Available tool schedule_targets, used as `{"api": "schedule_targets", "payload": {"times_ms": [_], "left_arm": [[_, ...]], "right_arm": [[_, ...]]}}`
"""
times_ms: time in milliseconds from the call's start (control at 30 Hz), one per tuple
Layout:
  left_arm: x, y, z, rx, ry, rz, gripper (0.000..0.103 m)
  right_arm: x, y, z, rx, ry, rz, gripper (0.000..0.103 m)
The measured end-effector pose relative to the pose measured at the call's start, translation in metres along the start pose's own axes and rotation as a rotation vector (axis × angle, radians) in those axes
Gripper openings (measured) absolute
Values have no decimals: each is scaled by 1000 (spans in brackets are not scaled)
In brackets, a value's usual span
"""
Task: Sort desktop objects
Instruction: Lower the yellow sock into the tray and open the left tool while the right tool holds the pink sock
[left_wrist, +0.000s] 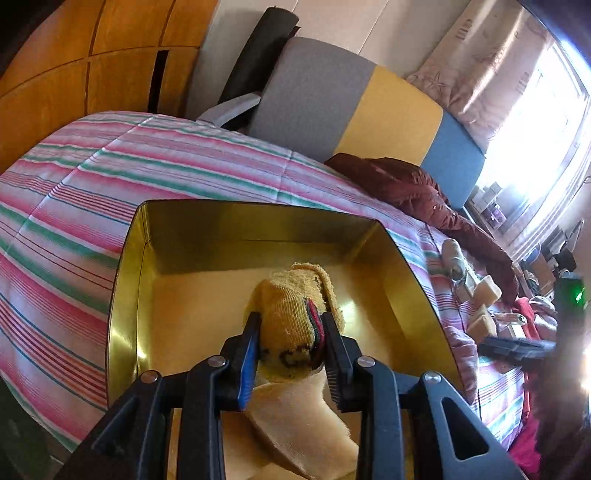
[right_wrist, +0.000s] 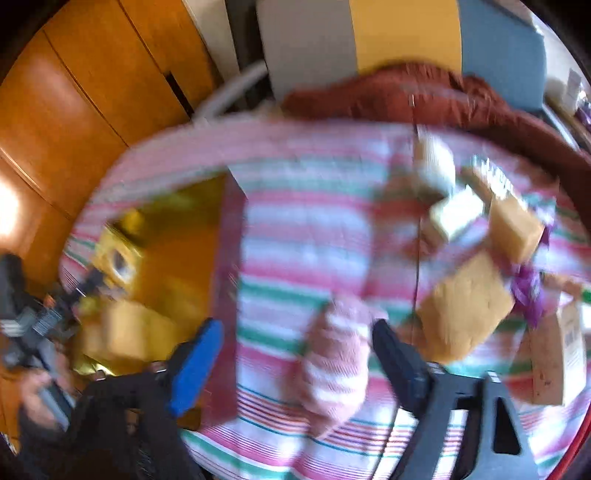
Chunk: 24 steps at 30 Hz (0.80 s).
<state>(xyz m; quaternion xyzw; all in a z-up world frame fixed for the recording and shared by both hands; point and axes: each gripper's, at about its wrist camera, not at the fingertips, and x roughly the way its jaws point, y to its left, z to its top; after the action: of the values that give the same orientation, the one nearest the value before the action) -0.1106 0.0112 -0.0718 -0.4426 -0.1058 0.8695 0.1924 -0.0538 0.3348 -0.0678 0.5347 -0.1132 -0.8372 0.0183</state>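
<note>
In the left wrist view my left gripper (left_wrist: 290, 325) is shut on a rolled yellow sock (left_wrist: 291, 314) with dark and pink stripes, held over the inside of a gold tin box (left_wrist: 129, 295). A beige cloth (left_wrist: 303, 424) lies in the box under the sock. In the blurred right wrist view my right gripper (right_wrist: 295, 336) is open over the striped bedspread, with a pink-and-white striped sock (right_wrist: 332, 369) lying between its fingers. The gold box (right_wrist: 177, 258) and the left gripper (right_wrist: 88, 284) show at the left.
A striped bedspread (left_wrist: 110, 177) covers the bed. Yellow sponges (right_wrist: 465, 306), small boxes (right_wrist: 454, 210) and a purple wrapper (right_wrist: 528, 291) lie to the right of the right gripper. A dark red jacket (left_wrist: 424, 192) lies by the headboard. Wooden wardrobes (left_wrist: 74, 74) stand behind.
</note>
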Motion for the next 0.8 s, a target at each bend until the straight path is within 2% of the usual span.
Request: {"api": "schedule_targets", "payload": {"times_ms": [67, 200, 333, 400, 533, 633, 800], "left_arm": [[2, 1, 1, 0, 0, 7, 31], [7, 4, 8, 14, -3, 36, 32], [14, 9, 9, 15, 17, 63, 33], [14, 11, 8, 8, 21, 68, 40], [10, 14, 5, -2, 13, 79, 47], [4, 16, 5, -11, 3, 86, 49], [-17, 23, 4, -36, -45, 130, 52]], "right_arm": [[18, -3, -8, 2, 45, -31, 72], [33, -10, -17, 3, 71, -97, 32], [18, -18, -15, 25, 35, -98, 26], [7, -17, -11, 26, 7, -96, 26], [-13, -4, 1, 13, -52, -63, 26], [-26, 16, 11, -23, -94, -27, 26], [-35, 61, 31, -85, -145, 92, 26]]}}
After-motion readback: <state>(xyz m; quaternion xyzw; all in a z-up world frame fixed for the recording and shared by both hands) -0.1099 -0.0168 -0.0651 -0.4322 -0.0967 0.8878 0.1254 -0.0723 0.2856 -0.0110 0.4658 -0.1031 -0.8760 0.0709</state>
